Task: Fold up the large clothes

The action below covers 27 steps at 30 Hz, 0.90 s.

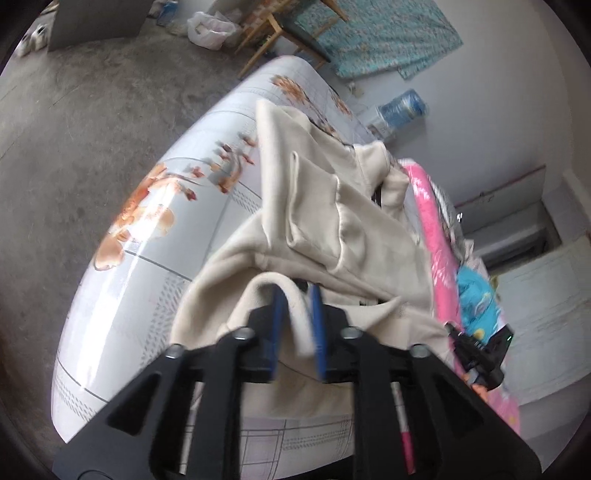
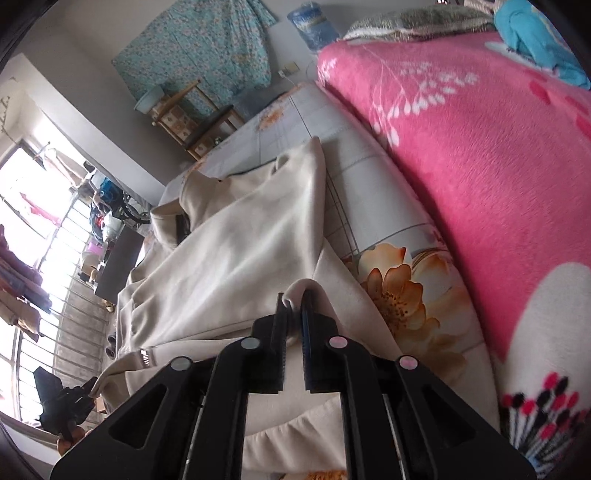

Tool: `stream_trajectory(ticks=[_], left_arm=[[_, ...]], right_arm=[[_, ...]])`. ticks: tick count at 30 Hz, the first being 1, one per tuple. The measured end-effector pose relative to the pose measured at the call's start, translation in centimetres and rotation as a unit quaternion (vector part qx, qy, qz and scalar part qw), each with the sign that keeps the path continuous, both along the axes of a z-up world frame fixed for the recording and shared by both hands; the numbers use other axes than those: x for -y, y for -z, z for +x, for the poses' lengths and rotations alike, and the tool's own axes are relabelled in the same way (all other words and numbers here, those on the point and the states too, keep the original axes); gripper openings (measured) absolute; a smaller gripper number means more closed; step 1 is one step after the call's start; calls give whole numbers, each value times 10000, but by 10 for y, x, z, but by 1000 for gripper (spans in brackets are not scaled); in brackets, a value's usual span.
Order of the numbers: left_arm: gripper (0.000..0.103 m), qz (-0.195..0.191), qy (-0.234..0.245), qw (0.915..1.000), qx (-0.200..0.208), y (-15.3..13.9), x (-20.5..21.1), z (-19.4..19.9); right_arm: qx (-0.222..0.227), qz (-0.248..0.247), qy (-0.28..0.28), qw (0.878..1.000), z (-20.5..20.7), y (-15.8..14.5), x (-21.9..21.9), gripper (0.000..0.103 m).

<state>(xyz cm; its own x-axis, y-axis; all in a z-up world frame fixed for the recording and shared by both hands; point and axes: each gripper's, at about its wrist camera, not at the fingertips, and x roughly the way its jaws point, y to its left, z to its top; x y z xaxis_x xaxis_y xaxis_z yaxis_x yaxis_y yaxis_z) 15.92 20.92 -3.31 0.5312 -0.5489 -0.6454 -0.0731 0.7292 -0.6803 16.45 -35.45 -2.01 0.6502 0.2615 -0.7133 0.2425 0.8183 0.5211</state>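
**Cream garment draped on the bed, an edge between each gripper's fingers**

The left wrist view alone shows the bare concrete floor (image 1: 74, 122) beyond the bed and a white plastic bag (image 1: 207, 27) lying on it. Only the right wrist view takes in the bright barred window (image 2: 40, 236) past the bed's far side. Both show the blue water jug (image 1: 404, 107) by the wall.

The cream garment (image 1: 332, 206) lies rumpled on the bed's flower-printed sheet (image 1: 147, 206), just beside the pink blanket (image 2: 480, 166), which crowds the sheet on one side. A turquoise cloth (image 2: 535, 44) sits on the blanket well away from the garment.

The left gripper (image 1: 297, 321) stands a little apart, a cream fold running between its blue pads without being clearly pinched. The right gripper (image 2: 293, 325) is narrower, its jaws close around a small tuck of the garment's edge; whether they still press on it I cannot tell. Each gripper sits at the garment's near edge.
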Motion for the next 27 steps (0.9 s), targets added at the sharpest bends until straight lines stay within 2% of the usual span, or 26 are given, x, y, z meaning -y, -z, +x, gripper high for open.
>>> stream_trajectory(ticks=[1,4,5,7,9,11,15,19,22,25,27], left_arm=[[27,8,-104,9999,90,-2,-6,-2],[31,44,-268,9994,237,-10,-20,-10],[33,153,-299,9991,247,-11,-22,-12],[38,507,-301,9980,242,-14,-22,-18],[48,808,-191,9964,194,-13,-17,-22],[51,1262,8,9920,64,-9,-5,-27],[51,2222,266,9746,-94,2,20,-32],[49,2734,317,9613,-110,12,35,-36],[43,3057,244,9518,-38,17,44,-37],[34,3306,233,9434,116,17,53,-40],[21,3630,280,9310,277,16,61,-44]], right_arm=[[5,-45,26,10000,-1,0,0,14],[24,-424,145,9990,-10,-9,1,38],[78,-535,161,9984,-16,-13,2,45],[100,-748,162,9970,-27,-18,4,49],[6,-1026,137,9946,-40,-19,5,57],[-124,-1253,97,9920,-49,-16,5,59],[-549,-1639,-11,9850,-63,4,3,59],[-568,-1926,-141,9795,-63,11,-5,59],[-527,-2115,-169,9758,-58,13,-8,59],[-511,-2407,-274,9689,-54,14,-15,58],[-476,-2591,-447,9636,-53,14,-24,44]])
